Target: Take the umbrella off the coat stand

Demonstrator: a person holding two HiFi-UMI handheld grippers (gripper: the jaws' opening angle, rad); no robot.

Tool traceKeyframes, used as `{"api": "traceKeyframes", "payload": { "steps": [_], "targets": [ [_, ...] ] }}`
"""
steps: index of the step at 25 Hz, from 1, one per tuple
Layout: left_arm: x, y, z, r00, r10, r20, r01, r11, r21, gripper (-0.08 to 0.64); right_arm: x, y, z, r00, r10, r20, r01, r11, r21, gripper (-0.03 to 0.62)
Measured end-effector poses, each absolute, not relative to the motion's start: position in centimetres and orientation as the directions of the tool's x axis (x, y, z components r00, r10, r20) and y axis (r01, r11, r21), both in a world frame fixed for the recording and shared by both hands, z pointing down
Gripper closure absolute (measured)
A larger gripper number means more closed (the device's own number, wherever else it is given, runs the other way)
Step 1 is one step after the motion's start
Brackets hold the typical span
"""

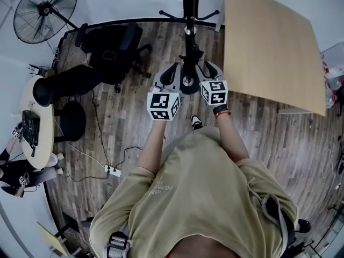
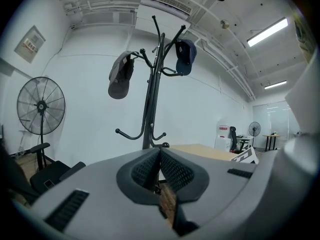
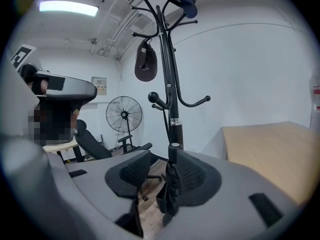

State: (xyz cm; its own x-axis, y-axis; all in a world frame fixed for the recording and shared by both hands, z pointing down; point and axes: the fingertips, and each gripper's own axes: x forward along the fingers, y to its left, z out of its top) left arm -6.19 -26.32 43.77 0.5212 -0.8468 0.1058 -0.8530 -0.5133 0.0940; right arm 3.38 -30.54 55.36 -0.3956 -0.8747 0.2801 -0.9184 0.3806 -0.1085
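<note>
coat stand [image 2: 150, 111] 1 | caps [image 2: 120, 76] 2 | umbrella [image 3: 168, 191] 1 | fans [image 2: 41, 105] 2, the far one only likely

The head view looks steeply down past the person [image 1: 199, 198] onto the wooden floor [image 1: 123, 138]. Both gripper views sit low and close, side by side, tilted up the coat stand [image 2: 152, 99], which all three share.

Coat stand [image 1: 190, 4] stood at the far middle, worktop [image 1: 269, 47] to its right, office chair [image 1: 113, 50] to its left, pedestal fan [image 1: 45, 9] beyond the chair, caps [image 2: 120, 76] hung on the stand's upper hooks, umbrella [image 3: 171, 184] stood upright just before the pole, between the right claw [image 3: 161, 159] jaws.
</note>
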Motion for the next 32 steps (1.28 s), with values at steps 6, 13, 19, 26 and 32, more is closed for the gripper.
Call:
{"api": "traceKeyframes", "payload": {
  "steps": [6,13,19,26,32],
  "targets": [
    [-4.4,-26.8,45.2,0.531,-0.839,0.118,-0.847,-0.528,0.053,0.535,4.6,-29.7,55.7,-0.410,-0.871,0.269,-0.912,0.396,-0.107,0.430],
    [-3.6,-27.4,47.9,0.528,-0.837,0.140,-0.848,-0.527,0.049,0.535,5.0,-29.6,56.9,-0.423,-0.868,0.261,-0.906,0.410,-0.106,0.430],
    [-3.0,-28.4,50.0,0.533,-0.835,0.135,-0.846,-0.529,0.069,0.535,5.4,-30.8,58.2,-0.429,-0.867,0.253,-0.903,0.415,-0.110,0.430],
    [-2.7,-30.1,51.2,0.538,-0.836,0.108,-0.843,-0.534,0.068,0.535,5.1,-33.4,59.9,-0.446,-0.862,0.241,-0.895,0.433,-0.110,0.416],
    [-3.3,-31.1,51.6,0.532,-0.841,0.099,-0.846,-0.528,0.071,0.535,4.3,-35.9,60.1,-0.481,-0.847,0.225,-0.877,0.461,-0.139,0.359]
  ]
}}
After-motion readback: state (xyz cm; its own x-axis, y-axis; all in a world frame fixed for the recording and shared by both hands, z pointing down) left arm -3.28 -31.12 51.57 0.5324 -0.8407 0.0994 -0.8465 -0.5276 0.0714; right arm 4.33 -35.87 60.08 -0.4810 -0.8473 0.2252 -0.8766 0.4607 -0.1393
